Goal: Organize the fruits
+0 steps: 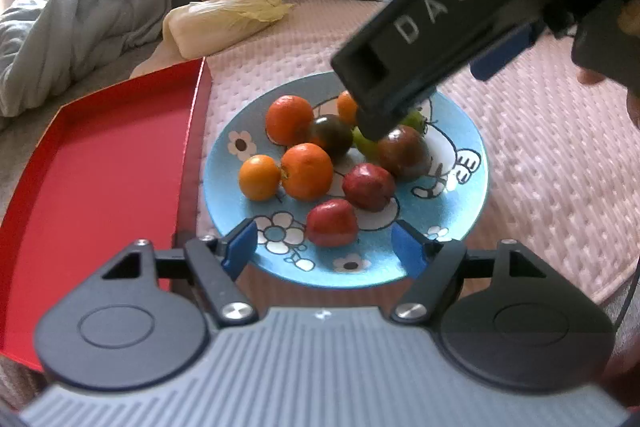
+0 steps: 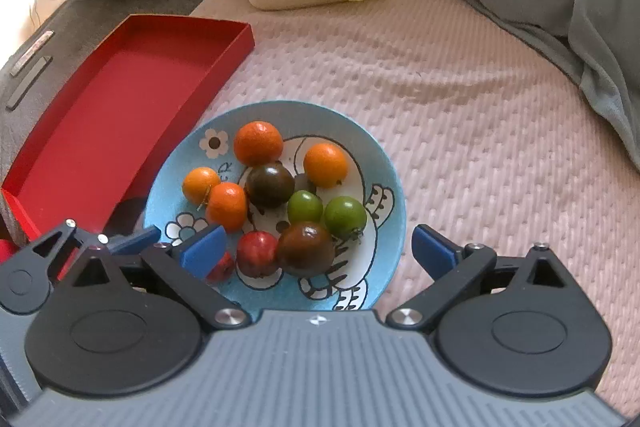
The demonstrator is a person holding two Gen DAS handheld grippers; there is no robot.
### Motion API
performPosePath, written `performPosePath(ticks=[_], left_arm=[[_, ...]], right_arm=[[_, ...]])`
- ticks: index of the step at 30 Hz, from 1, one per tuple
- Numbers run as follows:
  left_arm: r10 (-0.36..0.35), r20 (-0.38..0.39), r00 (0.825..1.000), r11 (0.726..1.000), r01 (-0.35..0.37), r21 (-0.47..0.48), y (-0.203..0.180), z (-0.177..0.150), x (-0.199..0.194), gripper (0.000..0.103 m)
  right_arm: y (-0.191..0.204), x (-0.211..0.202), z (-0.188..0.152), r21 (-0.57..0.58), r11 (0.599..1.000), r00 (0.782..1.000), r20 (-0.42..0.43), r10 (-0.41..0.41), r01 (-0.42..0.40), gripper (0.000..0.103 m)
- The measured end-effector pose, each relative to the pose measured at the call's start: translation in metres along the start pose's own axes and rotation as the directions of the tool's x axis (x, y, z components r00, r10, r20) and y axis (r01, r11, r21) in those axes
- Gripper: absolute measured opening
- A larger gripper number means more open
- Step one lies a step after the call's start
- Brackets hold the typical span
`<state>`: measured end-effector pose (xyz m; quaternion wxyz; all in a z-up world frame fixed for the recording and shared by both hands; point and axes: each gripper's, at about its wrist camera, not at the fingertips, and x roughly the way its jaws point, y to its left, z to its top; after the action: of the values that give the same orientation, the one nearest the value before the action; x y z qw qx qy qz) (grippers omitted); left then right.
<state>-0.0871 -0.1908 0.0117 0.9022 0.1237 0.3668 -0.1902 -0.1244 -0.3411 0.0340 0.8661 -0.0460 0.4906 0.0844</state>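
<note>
- Left claw is spread wide, at the lower middle, above the blue plate.
- Right claw is spread too.
- Small fruits, perhaps tomatoes, lie on the plate; the red tray stands at the left.

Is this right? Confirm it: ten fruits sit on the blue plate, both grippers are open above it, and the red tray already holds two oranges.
Wrong about the red tray: it holds nothing, as the right wrist view shows. All four oranges still lie on the blue plate. The left gripper and right gripper are open.
</note>
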Motion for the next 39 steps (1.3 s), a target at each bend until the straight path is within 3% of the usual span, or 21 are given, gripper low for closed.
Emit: performPosePath(ticks=[8,18,25,39], left_arm=[[-0.049,-0.013,0.999,0.998,0.048,-0.029,0.003,0.001,-0.002,0.079],[-0.061,-0.007,0.998,0.997,0.061,-0.042,0.005,-0.001,-0.005,0.079],[0.0,-0.027,1.0,1.0,0.0,-0.025,0.0,0.0,-0.008,0.079],[0.011,-0.043,0.999,0.997,-0.015,-0.08,0.008,0.001,-0.013,0.078]], right_arm=[[0.002,-0.009,0.001,-0.009,1.0,1.0,0.022,0.005,-0.005,0.101],[0.009,-0.018,0.002,-0.065,0.997,0.999,0.015,0.034,-0.033,0.101],[0.015,-0.024,-0.001,-0.147,0.989,1.0,-0.01,0.019,-0.02,0.101],[0.008,-0.035,-0.02,-0.256,0.967,0.997,-0.08,-0.008,-0.013,0.102]])
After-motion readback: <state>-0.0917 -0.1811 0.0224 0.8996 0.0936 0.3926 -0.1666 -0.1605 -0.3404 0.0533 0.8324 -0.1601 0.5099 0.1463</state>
